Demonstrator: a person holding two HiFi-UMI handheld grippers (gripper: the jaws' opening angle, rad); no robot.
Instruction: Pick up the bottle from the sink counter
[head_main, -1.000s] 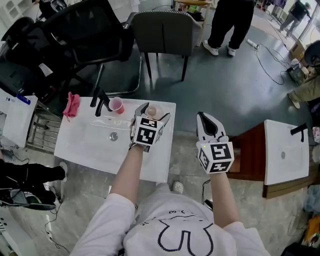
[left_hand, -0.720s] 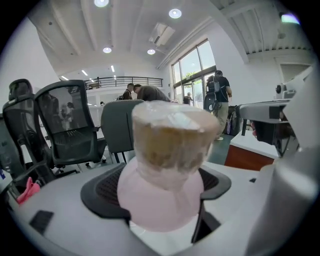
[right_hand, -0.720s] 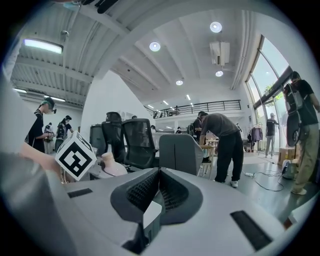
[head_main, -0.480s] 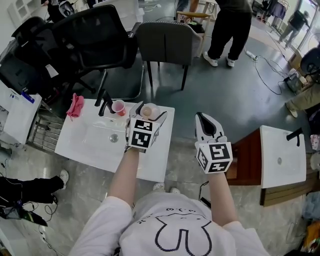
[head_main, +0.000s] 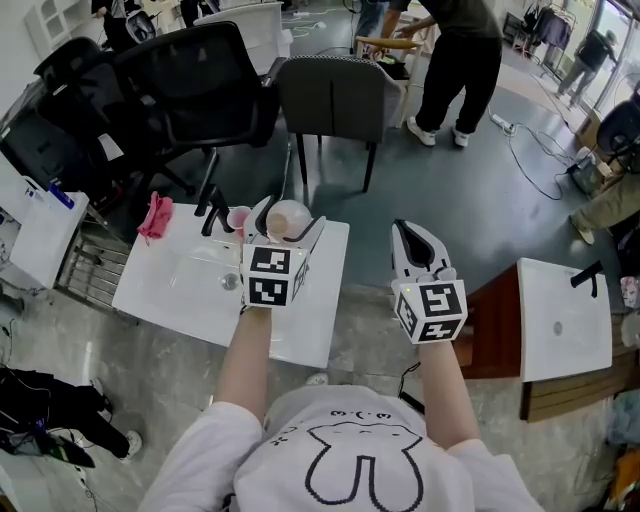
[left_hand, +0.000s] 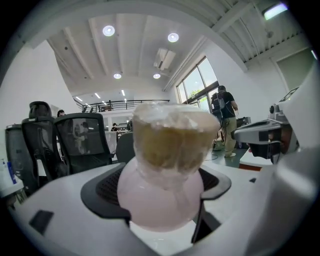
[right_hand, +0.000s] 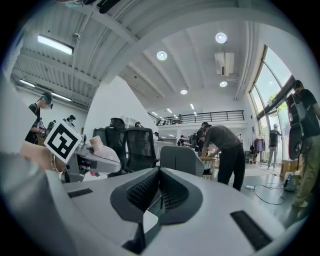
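A pink bottle (left_hand: 161, 197), judged light and slippery, is pinched at its round belly by the left gripper (head_main: 290, 214) above the sink counter's (head_main: 180, 290) far edge. The right gripper (head_main: 405, 232) is pressed together.

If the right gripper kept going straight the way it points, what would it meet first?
Nothing near: open air at first, then probably the grey chair, which sits dead ahead of the shut jaws, though depth is unclear.

Black faucet (head_main: 212, 207) with pink cup (head_main: 238, 217) just beside it, pink cloth (head_main: 153, 216) to its left, grey chair (head_main: 335, 95) and black office chair (head_main: 190, 85) behind, person (head_main: 455, 55) standing beyond, second white sink (head_main: 563, 318) at right
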